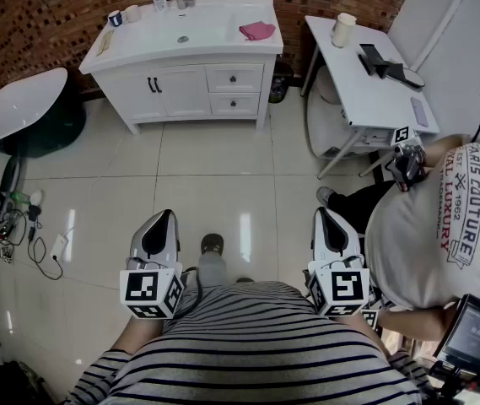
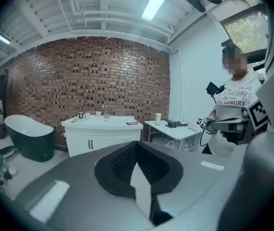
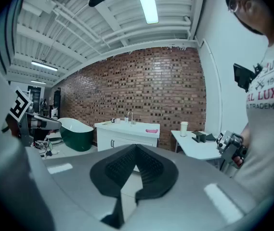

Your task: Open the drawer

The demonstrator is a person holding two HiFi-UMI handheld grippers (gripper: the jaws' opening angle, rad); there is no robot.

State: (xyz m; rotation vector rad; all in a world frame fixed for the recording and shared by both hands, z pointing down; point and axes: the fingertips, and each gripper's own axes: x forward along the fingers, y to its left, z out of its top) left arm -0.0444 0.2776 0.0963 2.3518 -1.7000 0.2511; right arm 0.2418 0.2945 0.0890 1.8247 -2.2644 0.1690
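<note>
A white vanity cabinet (image 1: pixel 191 66) stands against the brick wall at the far side of the tiled floor. Its two drawers, upper (image 1: pixel 234 78) and lower (image 1: pixel 234 104), sit shut at its right, each with a small knob. The cabinet also shows far ahead in the left gripper view (image 2: pixel 101 134) and the right gripper view (image 3: pixel 126 134). My left gripper (image 1: pixel 165 219) and right gripper (image 1: pixel 324 216) hang side by side over the floor, well short of the cabinet. In their own views the left gripper's (image 2: pixel 136 146) and the right gripper's (image 3: pixel 136 148) jaw tips meet with nothing between them.
A dark green bathtub (image 1: pixel 27 108) stands at the left, with cables (image 1: pixel 20 226) on the floor below it. A white table (image 1: pixel 366 70) with a cup (image 1: pixel 342 29) is at the right. Another person (image 1: pixel 438 226) stands beside me, holding a gripper (image 1: pixel 407 154). A pink cloth (image 1: pixel 257 30) lies on the vanity top.
</note>
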